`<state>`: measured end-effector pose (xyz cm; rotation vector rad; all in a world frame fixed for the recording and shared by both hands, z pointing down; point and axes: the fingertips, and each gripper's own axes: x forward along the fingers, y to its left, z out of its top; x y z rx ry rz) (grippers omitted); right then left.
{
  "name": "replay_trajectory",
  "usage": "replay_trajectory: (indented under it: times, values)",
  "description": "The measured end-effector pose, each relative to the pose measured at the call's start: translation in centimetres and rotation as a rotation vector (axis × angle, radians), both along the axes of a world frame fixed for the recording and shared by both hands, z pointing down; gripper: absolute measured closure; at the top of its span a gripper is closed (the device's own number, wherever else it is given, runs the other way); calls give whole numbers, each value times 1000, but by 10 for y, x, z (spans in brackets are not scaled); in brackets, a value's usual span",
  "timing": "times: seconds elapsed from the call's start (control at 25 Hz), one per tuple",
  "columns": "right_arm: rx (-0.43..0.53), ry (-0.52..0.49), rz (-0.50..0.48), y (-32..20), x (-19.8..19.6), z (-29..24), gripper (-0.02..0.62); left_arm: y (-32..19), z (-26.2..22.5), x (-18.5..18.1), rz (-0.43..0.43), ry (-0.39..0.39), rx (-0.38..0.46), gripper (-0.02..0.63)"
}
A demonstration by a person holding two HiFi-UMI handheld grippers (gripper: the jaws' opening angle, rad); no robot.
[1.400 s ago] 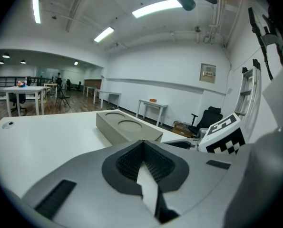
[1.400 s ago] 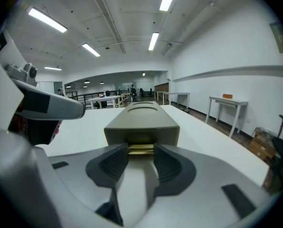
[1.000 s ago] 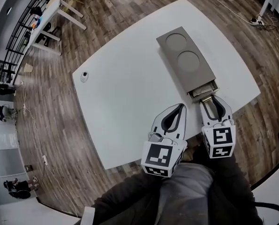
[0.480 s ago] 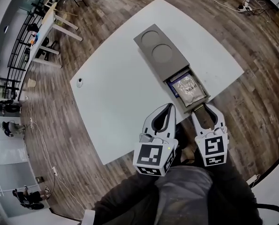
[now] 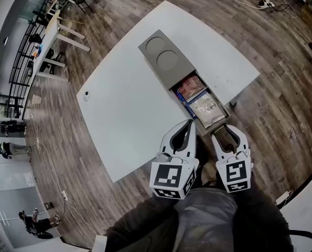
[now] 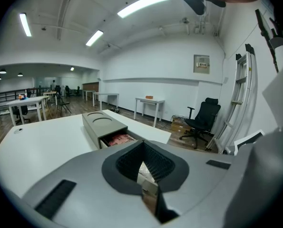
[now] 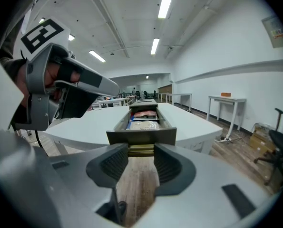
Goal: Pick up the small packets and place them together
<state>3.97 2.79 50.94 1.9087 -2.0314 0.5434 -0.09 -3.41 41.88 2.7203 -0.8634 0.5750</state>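
Observation:
A grey box [image 5: 163,56] with two round dents in its top lies on the white table [image 5: 124,114]. Its drawer [image 5: 223,109] stands pulled out past the table's near edge. Inside lie a red packet [image 5: 187,84], a blue one [image 5: 193,96] and a pale one [image 5: 208,111]. My right gripper [image 5: 225,132] is shut on the drawer's brass handle [image 7: 141,149], below the drawer front [image 7: 141,136]. My left gripper [image 5: 187,125] hovers just left of the drawer with its tips together and nothing held. The left gripper view shows the box [image 6: 101,122] and the red packet [image 6: 118,139].
A small white object [image 5: 86,94] lies near the table's far left corner. Wooden floor surrounds the table. An office chair [image 6: 200,120] and more desks [image 6: 148,103] stand beyond. The person's legs [image 5: 197,219] fill the bottom of the head view.
The drawer has slid out of the box toward the person, uncovering the packets one after another. Both grippers have drawn back toward the table's near edge.

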Motion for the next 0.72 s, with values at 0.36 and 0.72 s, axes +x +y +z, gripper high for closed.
replay_trajectory:
  times: [0.36, 0.72]
  values:
    - [13, -9, -20, 13, 2, -1, 422, 11, -4, 6, -9, -6, 12, 603]
    - [16, -17, -45, 21, 4, 3, 422, 23, -4, 18, 5, -10, 6, 603]
